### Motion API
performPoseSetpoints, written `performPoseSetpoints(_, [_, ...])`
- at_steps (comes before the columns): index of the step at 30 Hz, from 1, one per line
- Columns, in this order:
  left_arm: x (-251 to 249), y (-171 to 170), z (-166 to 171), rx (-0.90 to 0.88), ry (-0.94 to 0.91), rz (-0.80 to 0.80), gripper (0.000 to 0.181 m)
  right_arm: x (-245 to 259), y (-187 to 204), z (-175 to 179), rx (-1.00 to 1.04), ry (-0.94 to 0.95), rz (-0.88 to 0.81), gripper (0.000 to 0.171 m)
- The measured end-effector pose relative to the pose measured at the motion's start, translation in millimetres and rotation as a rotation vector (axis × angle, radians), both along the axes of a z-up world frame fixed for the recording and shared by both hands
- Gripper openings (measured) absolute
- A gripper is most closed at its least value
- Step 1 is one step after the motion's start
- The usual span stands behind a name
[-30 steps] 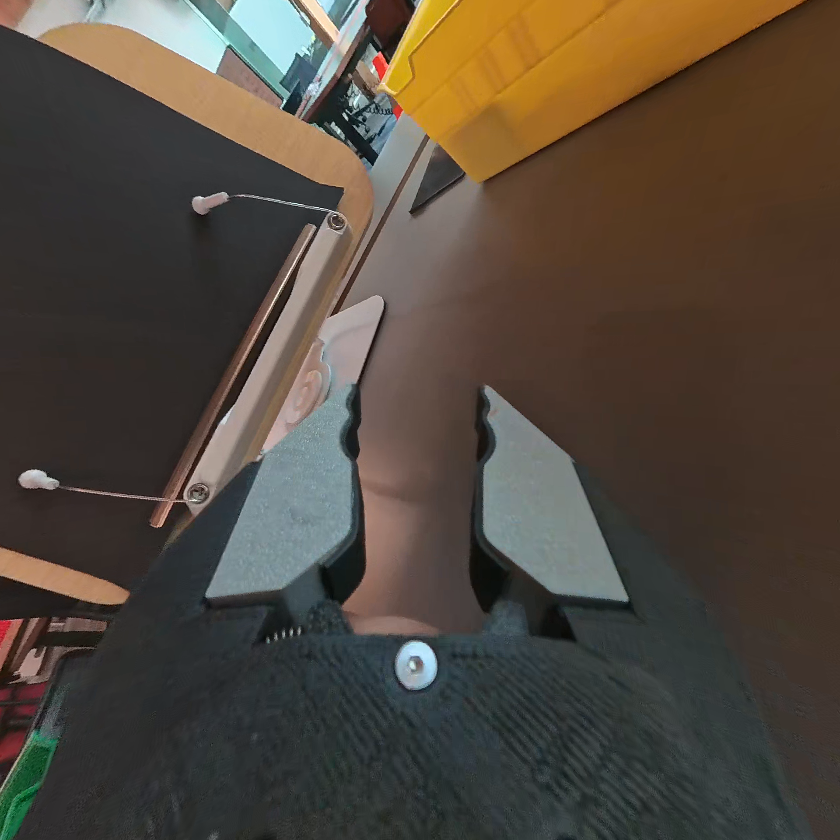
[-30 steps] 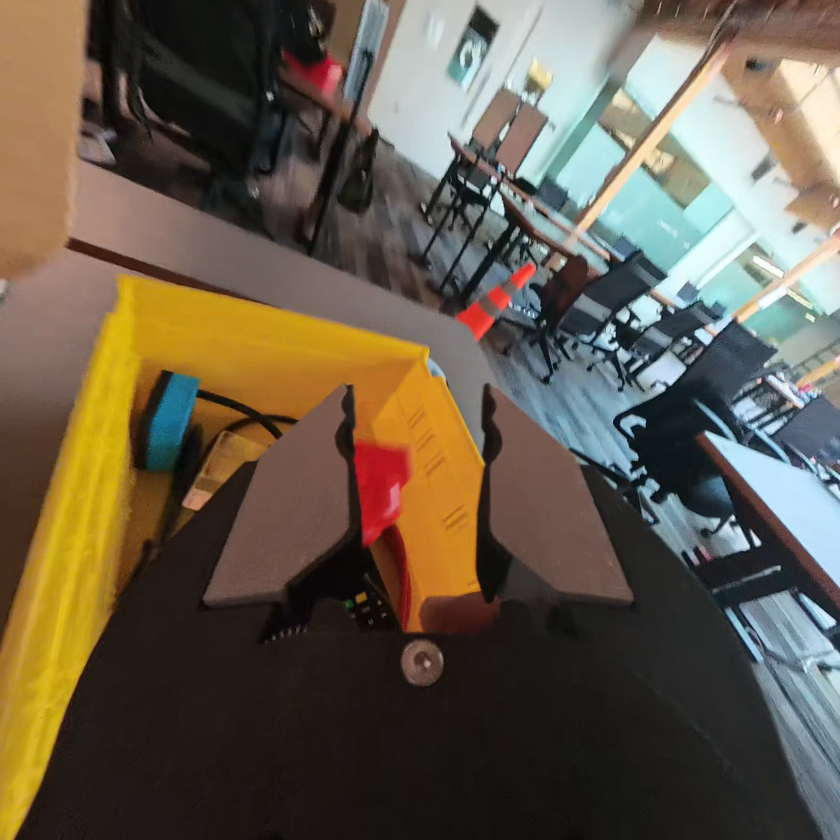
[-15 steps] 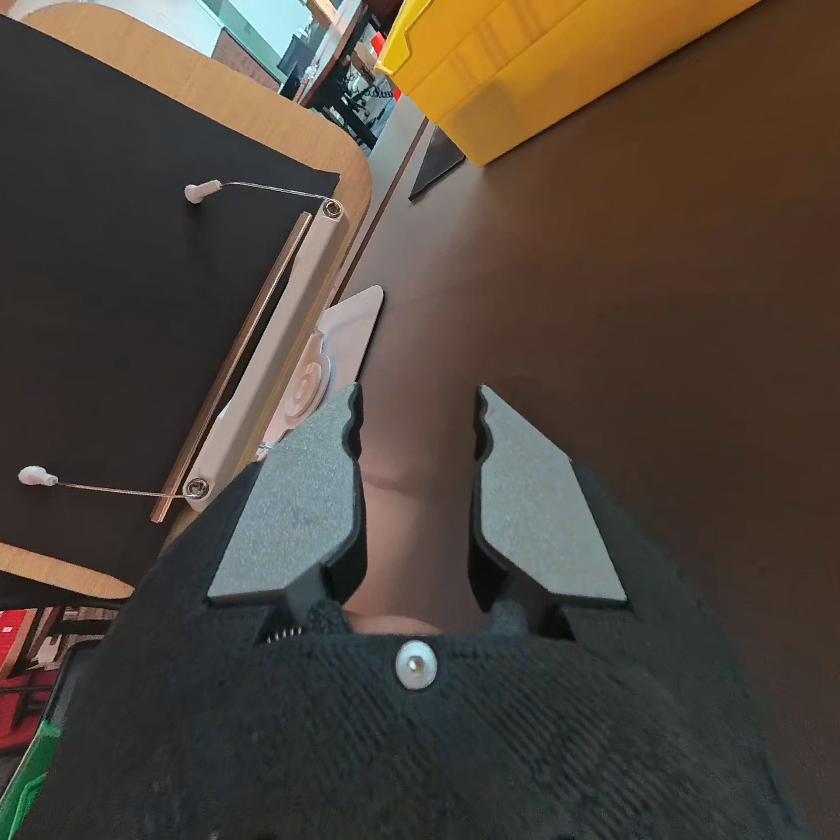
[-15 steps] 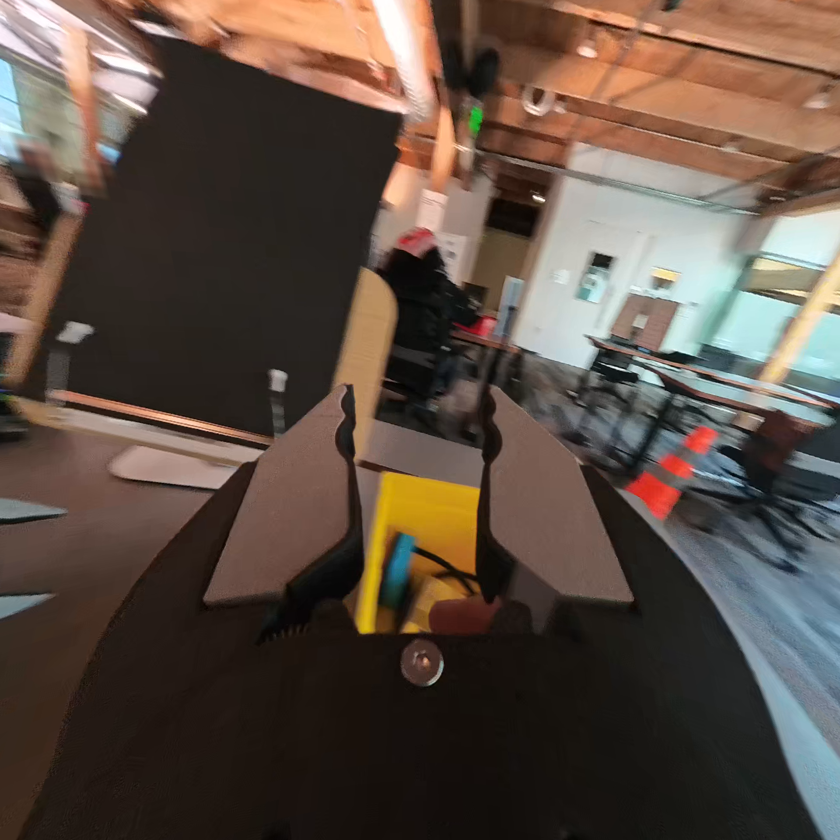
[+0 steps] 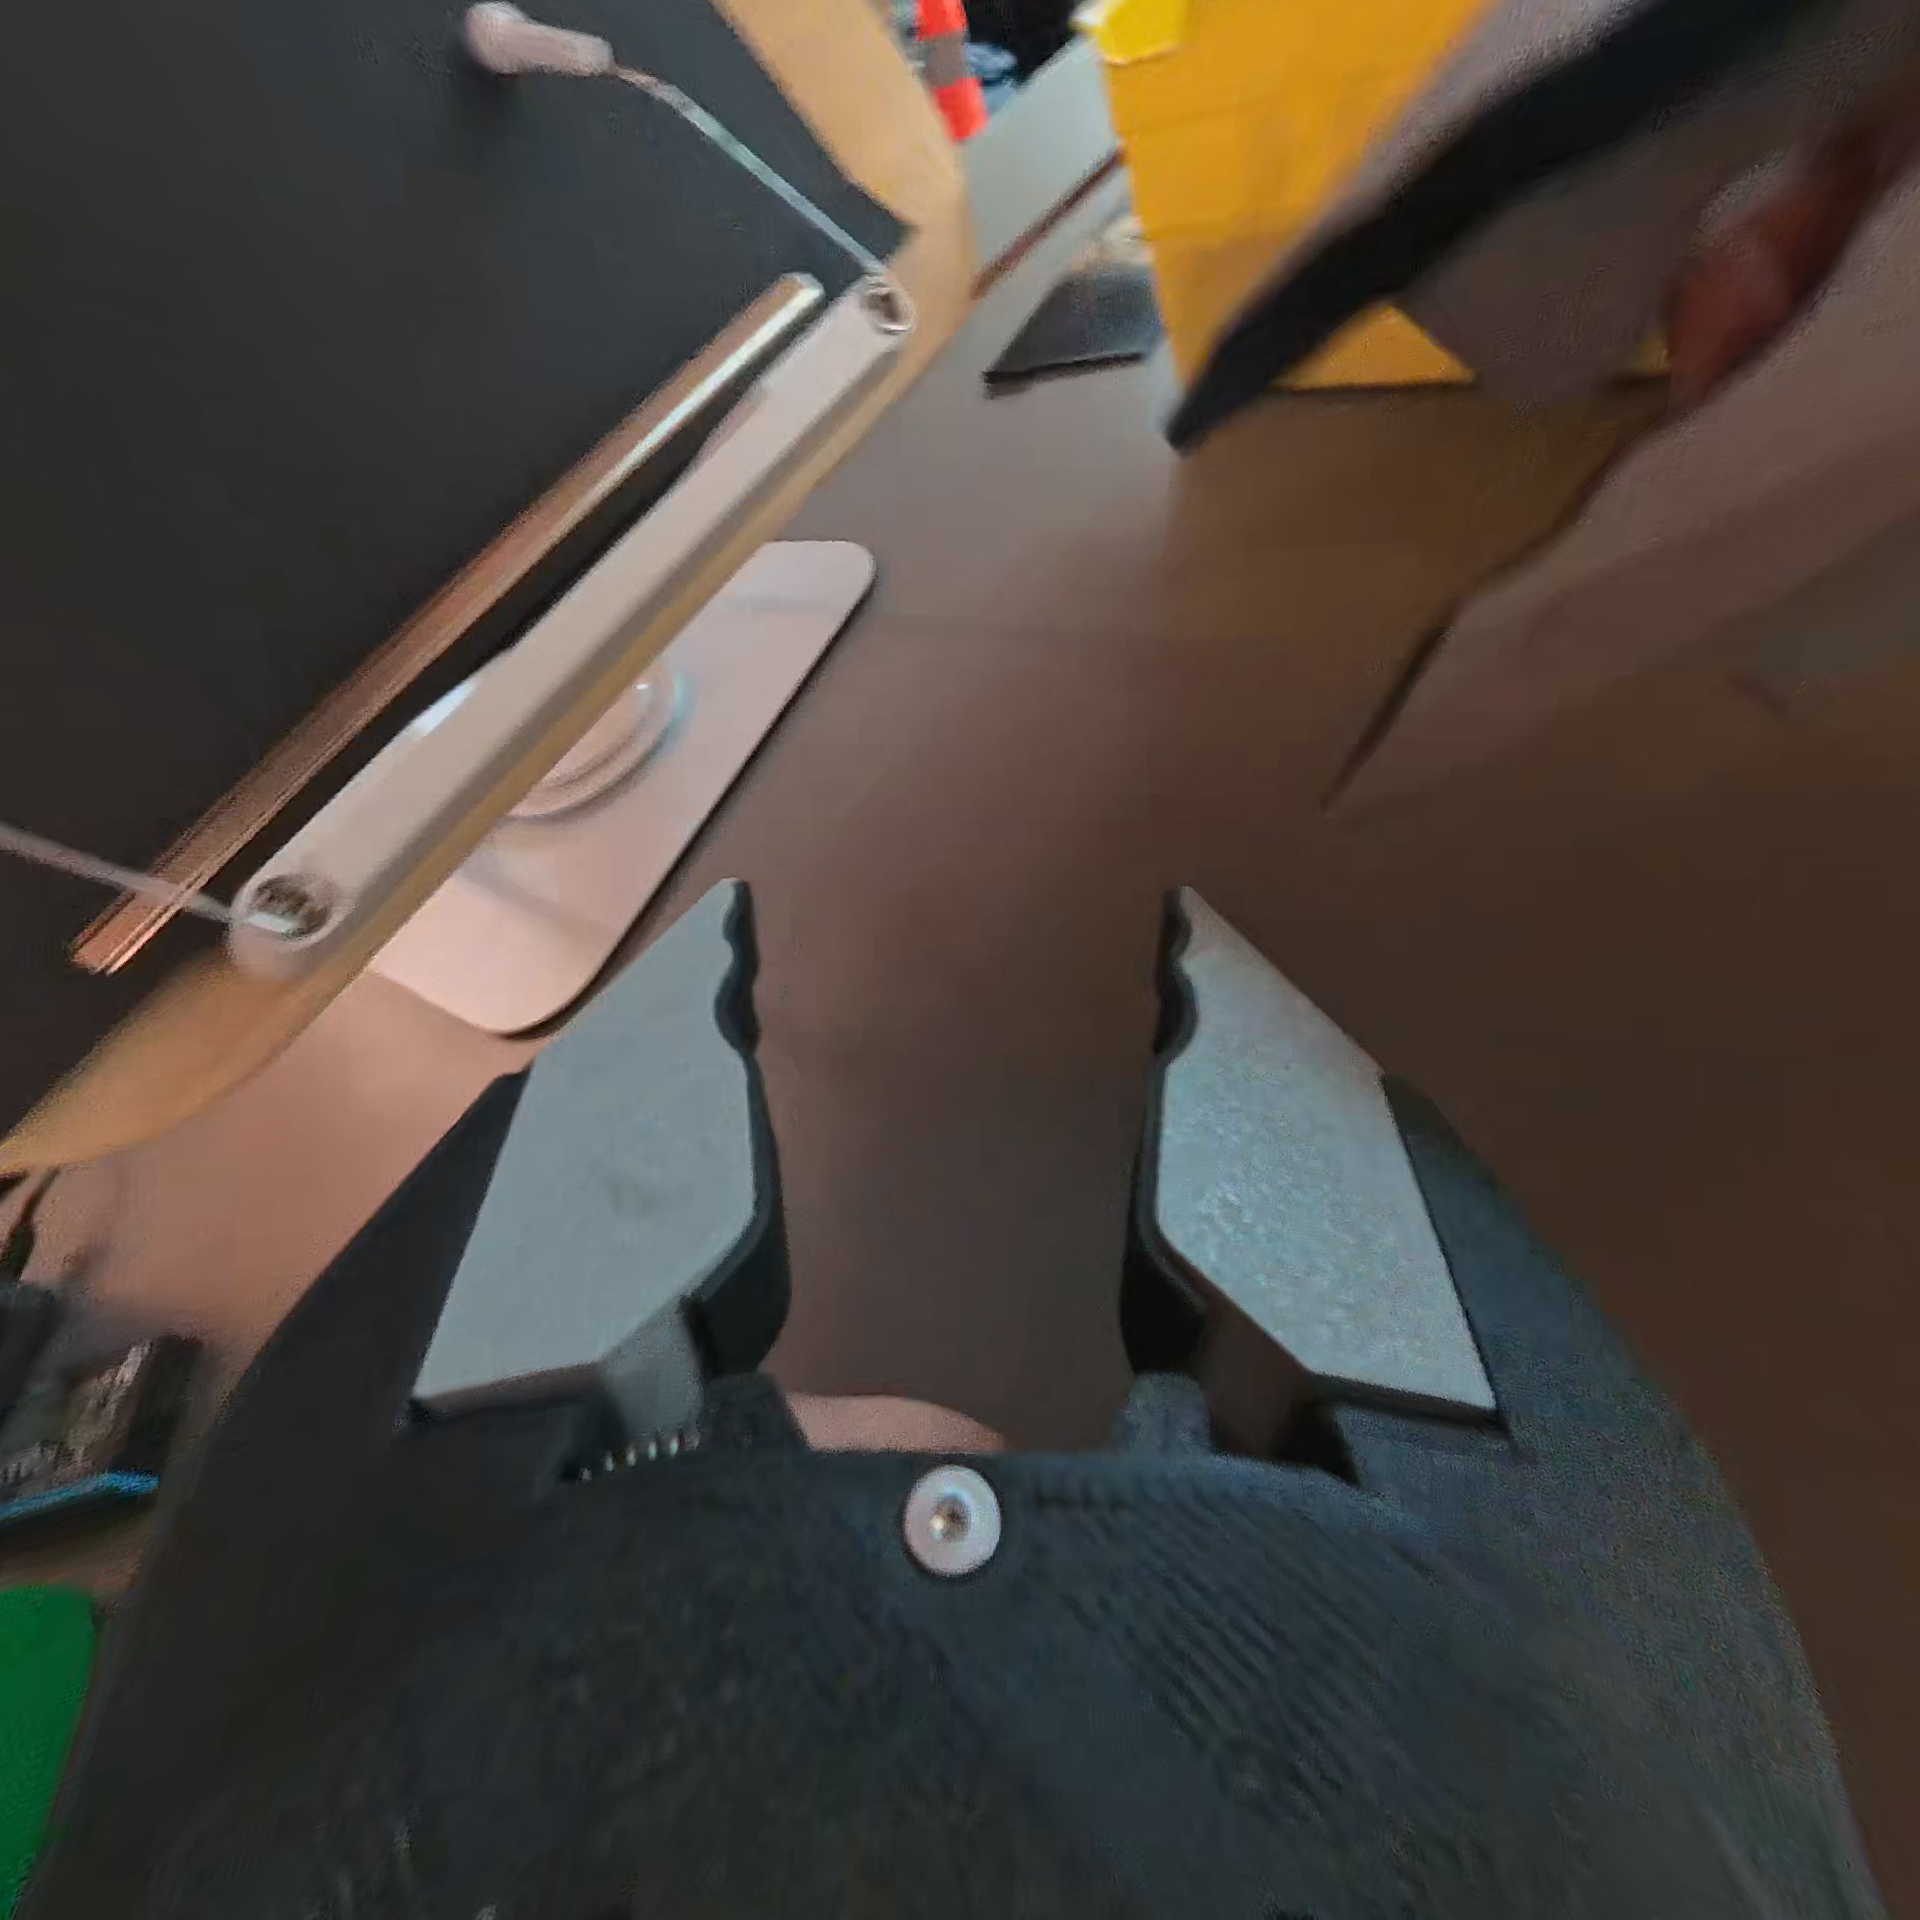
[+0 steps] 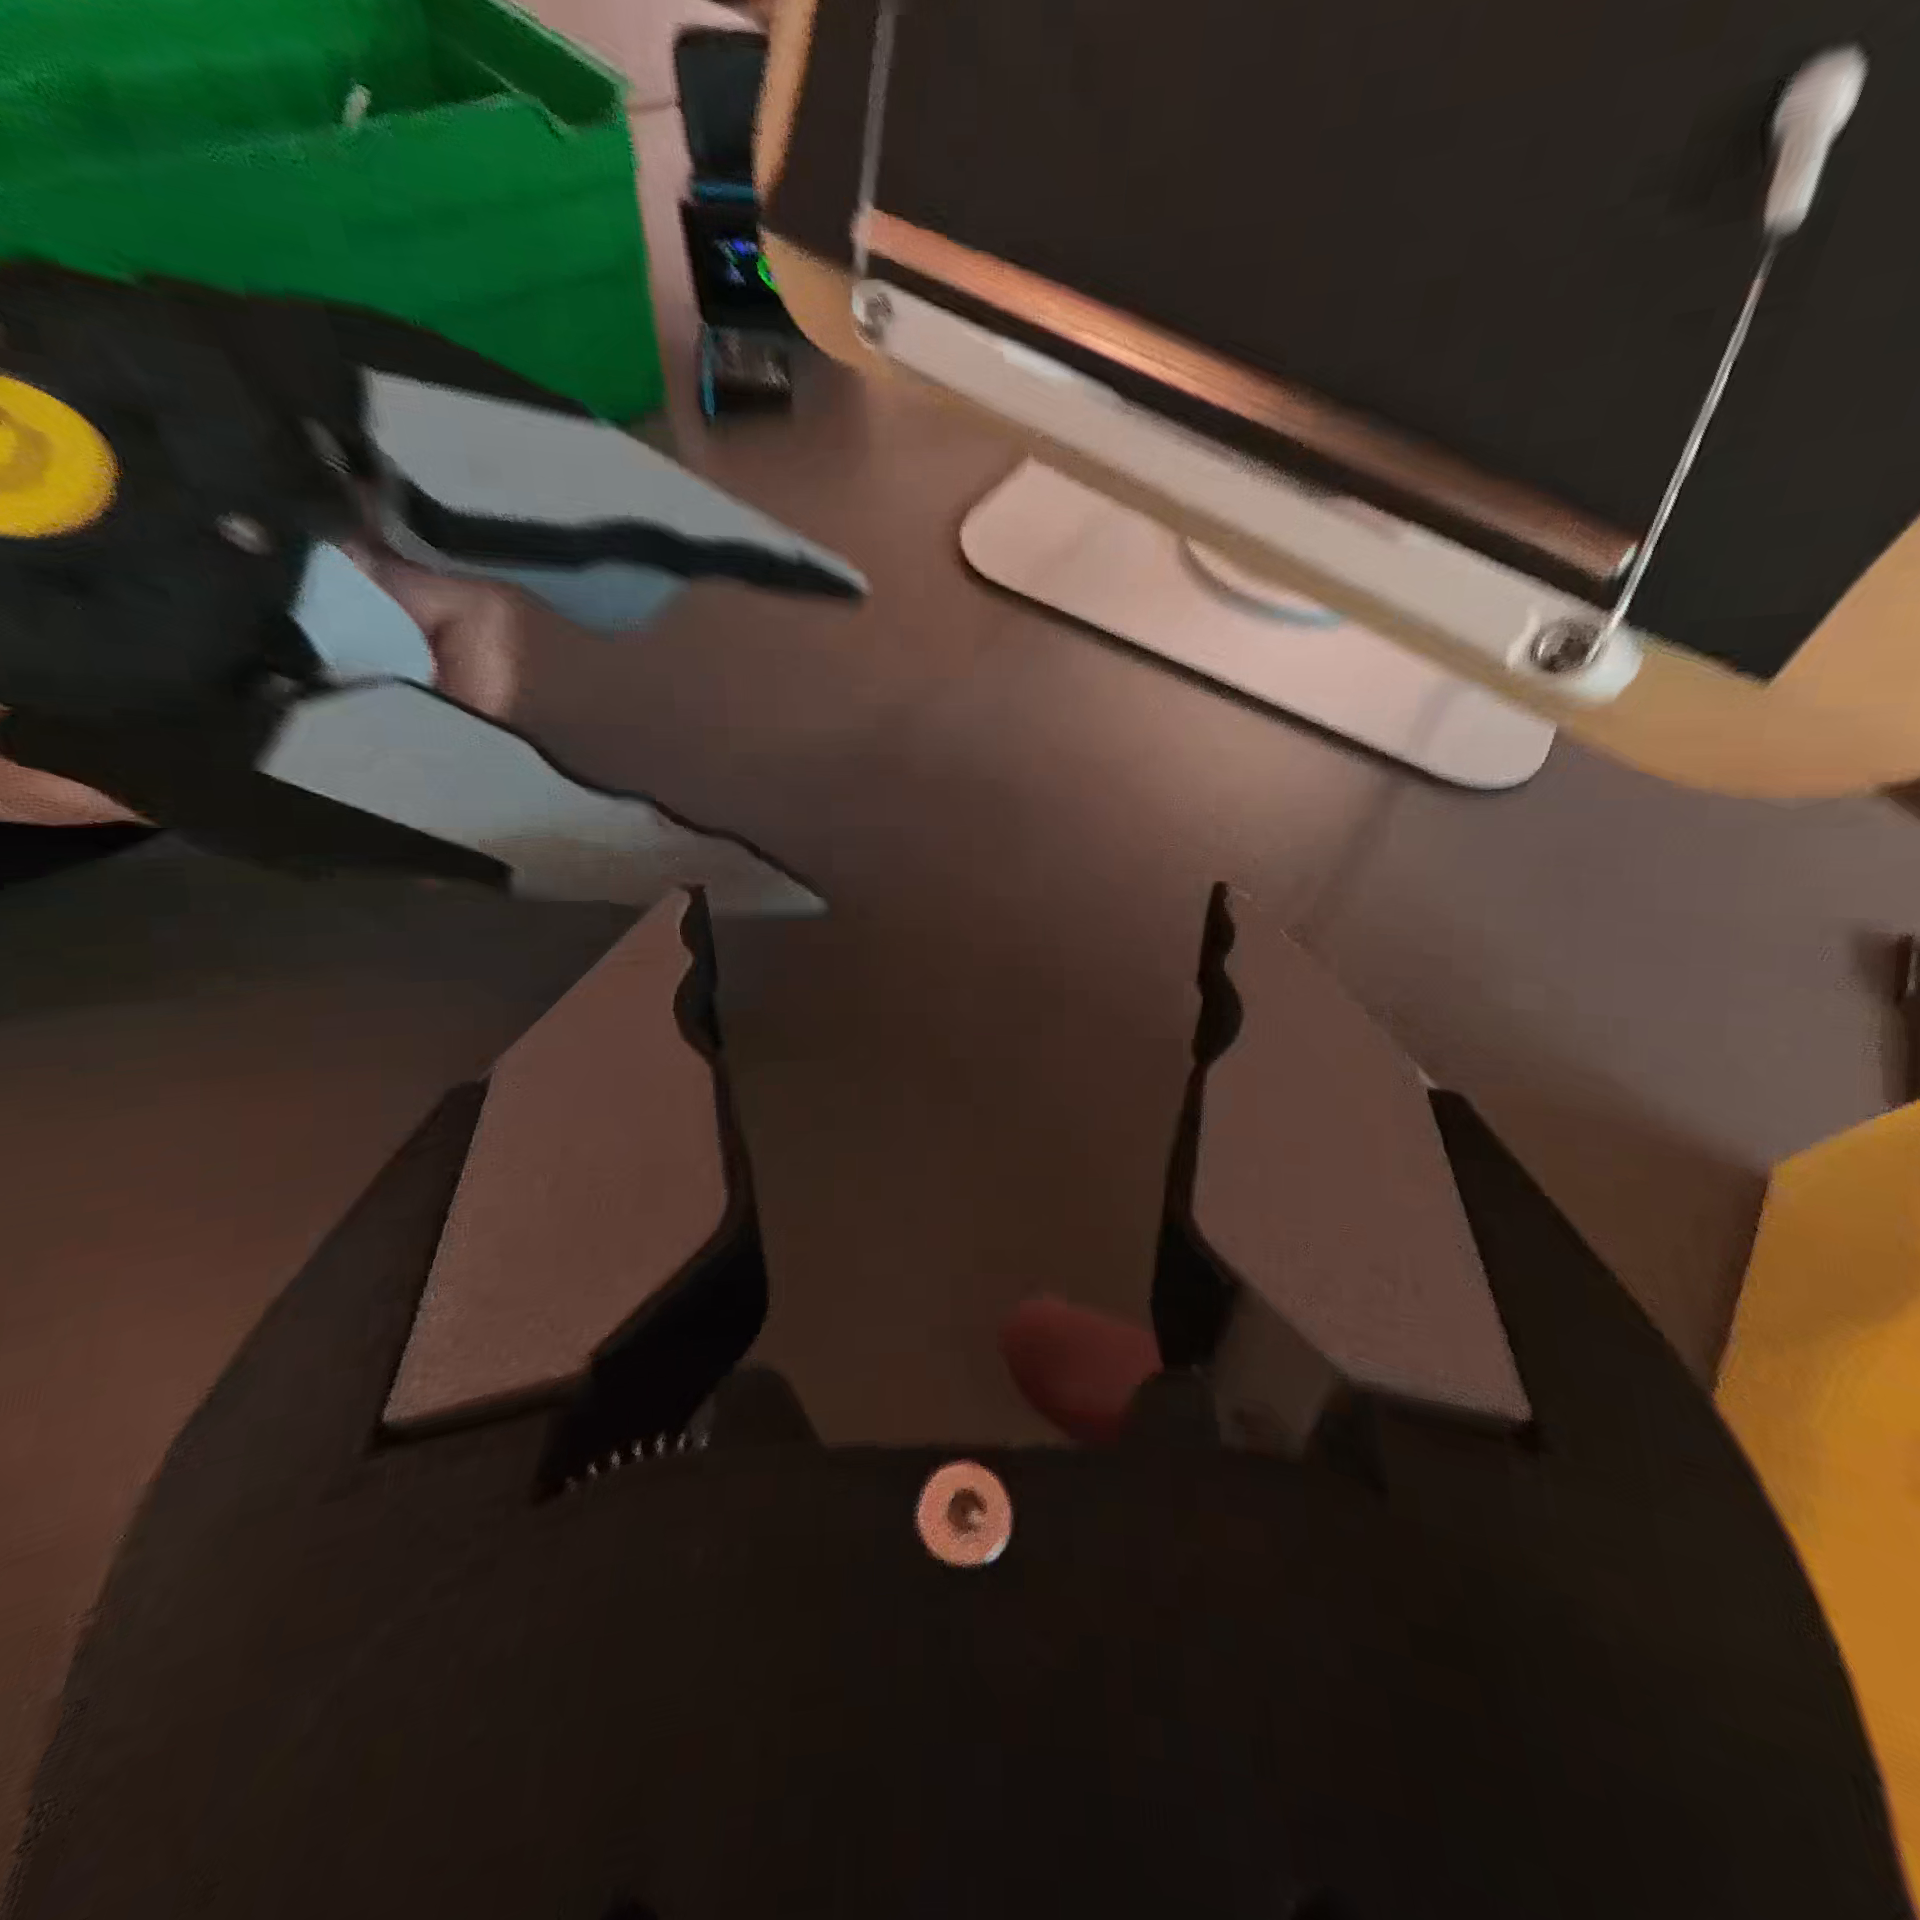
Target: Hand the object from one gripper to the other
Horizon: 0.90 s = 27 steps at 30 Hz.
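Observation:
My left gripper [image 5: 958,925] is open and empty, low over the dark brown table [image 5: 1039,675]. My right gripper [image 6: 954,904] is also open and empty over the same table. In the right wrist view the left gripper [image 6: 831,743] comes in from the left, jaws apart, its lower fingertip close to my right gripper's left fingertip. In the left wrist view the right gripper [image 5: 1257,623] shows blurred at the upper right. No object shows between either pair of fingers.
A black panel on a white foot [image 6: 1247,644] stands behind the grippers, and the foot also shows in the left wrist view [image 5: 644,790]. A green bin [image 6: 312,187] and a small dark device [image 6: 738,291] are at the far left, and a yellow bin [image 6: 1829,1403] at the right.
The right gripper swung away from the yellow bin, round to the table, and now faces the left gripper. Both grippers' jaws stand wider apart. The left gripper tilted slightly.

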State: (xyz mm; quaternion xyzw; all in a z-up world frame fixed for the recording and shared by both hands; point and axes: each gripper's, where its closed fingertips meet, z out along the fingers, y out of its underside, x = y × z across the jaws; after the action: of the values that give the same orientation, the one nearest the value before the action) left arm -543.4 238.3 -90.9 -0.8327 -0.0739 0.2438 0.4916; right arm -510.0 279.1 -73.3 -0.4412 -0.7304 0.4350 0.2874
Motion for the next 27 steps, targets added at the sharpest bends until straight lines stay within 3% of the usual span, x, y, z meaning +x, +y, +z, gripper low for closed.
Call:
performPoseSetpoints(6, [-25,-19,34,0.268,-0.169,0.119,0.079,-14,10,-38,0.013,-0.098,-0.062,0.099])
performPoseSetpoints(9, [-31,-30,55,0.367,-0.133,0.145,0.064,-15,9,-48,0.070,-0.146,-0.060,0.108])
performPoseSetpoints(11, [-27,-28,63,0.419,-0.145,0.123,0.063,-16,9,-46,0.095,-0.120,-0.063,0.105])
performPoseSetpoints(17, [-12,-18,70,0.474,-0.117,0.064,0.061,-17,8,-41,0.094,-0.080,-0.060,0.096])
performPoseSetpoints(27, [-4,-10,62,0.419,-0.083,0.047,0.058,-17,7,-41,0.097,-0.079,-0.047,0.089])
